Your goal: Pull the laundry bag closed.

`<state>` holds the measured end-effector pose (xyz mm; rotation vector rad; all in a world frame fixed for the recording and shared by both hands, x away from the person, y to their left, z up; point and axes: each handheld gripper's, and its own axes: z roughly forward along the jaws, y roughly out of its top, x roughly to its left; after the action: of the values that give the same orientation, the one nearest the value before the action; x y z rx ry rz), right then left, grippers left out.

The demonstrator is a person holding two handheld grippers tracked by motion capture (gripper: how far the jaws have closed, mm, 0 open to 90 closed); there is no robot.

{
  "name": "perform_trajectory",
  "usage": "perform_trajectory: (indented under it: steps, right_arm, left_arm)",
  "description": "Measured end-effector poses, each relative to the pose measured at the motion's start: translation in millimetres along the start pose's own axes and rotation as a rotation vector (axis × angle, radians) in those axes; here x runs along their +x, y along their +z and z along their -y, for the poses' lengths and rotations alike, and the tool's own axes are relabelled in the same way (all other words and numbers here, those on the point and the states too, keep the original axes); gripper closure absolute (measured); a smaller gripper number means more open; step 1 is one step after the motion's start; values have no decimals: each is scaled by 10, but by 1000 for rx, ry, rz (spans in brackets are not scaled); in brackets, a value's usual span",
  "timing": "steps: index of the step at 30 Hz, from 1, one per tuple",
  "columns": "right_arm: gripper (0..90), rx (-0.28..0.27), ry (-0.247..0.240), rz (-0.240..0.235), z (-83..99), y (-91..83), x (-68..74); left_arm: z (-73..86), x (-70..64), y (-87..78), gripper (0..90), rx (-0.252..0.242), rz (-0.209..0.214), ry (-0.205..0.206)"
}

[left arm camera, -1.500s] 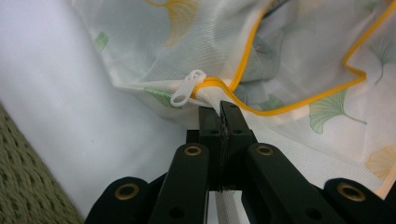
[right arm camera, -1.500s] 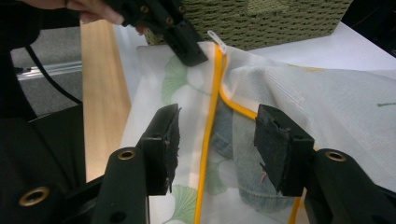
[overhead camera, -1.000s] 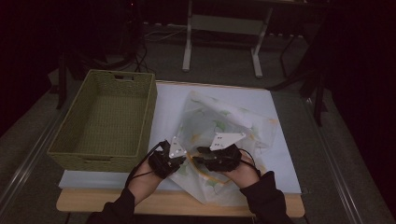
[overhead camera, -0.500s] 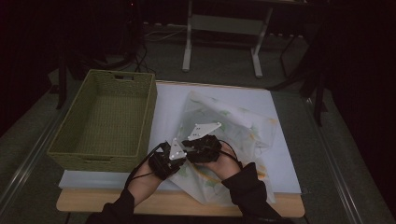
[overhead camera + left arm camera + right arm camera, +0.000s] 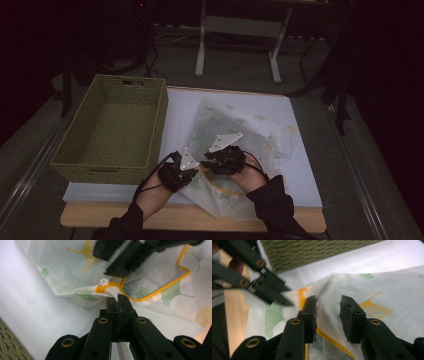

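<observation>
A sheer white cloth bag (image 5: pixel 250 131) printed with green and yellow ginkgo leaves lies crumpled on the white table cover, edged with a yellow drawstring (image 5: pixel 160 289). My left gripper (image 5: pixel 181 167) (image 5: pixel 117 300) is shut on a fold of the cloth just below the yellow knot and white cord stopper (image 5: pixel 104 282). My right gripper (image 5: pixel 216 161) (image 5: pixel 328 312) is open, its jaws straddling a raised ridge of the cloth (image 5: pixel 329 297), close beside the left gripper (image 5: pixel 274 293).
A woven green basket (image 5: pixel 116 129) stands empty at the left, its wall close to both grippers (image 5: pixel 312 251). The white table cover (image 5: pixel 295 165) ends near the wooden front edge (image 5: pixel 200 220). Dark floor and a metal stand lie beyond.
The right gripper has slid left across the cloth and now sits right beside the left gripper. The left hand has held its place.
</observation>
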<state>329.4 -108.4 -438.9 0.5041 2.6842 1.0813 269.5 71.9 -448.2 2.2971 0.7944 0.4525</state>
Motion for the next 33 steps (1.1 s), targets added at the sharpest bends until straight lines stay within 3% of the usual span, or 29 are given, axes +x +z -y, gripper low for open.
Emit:
perform_trajectory:
  steps: [4, 9, 16, 21, 27, 31, 33]
  right_arm:
    - [711, 30, -53, -11, 34, 24, 45]
    - [737, 50, -82, -23, 32, 48, 70]
    - [744, 73, -117, 18, -1, 102, 97]
    - [752, 91, -178, 19, -31, 144, 144]
    - [762, 93, -212, 65, -57, 187, 193]
    - [899, 87, -231, 57, -44, 181, 207]
    - [900, 85, -232, 58, -43, 174, 214]
  left_arm:
    - [2, 3, 2, 900, 5, -7, -1]
    - [10, 5, -1, 900, 3, 4, -4]
    - [13, 3, -2, 900, 7, 13, 5]
    - [17, 15, 2, 900, 17, 23, 4]
    - [23, 24, -8, 900, 15, 22, 4]
    - [25, 21, -10, 900, 18, 23, 5]
    - [22, 26, -8, 900, 22, 25, 8]
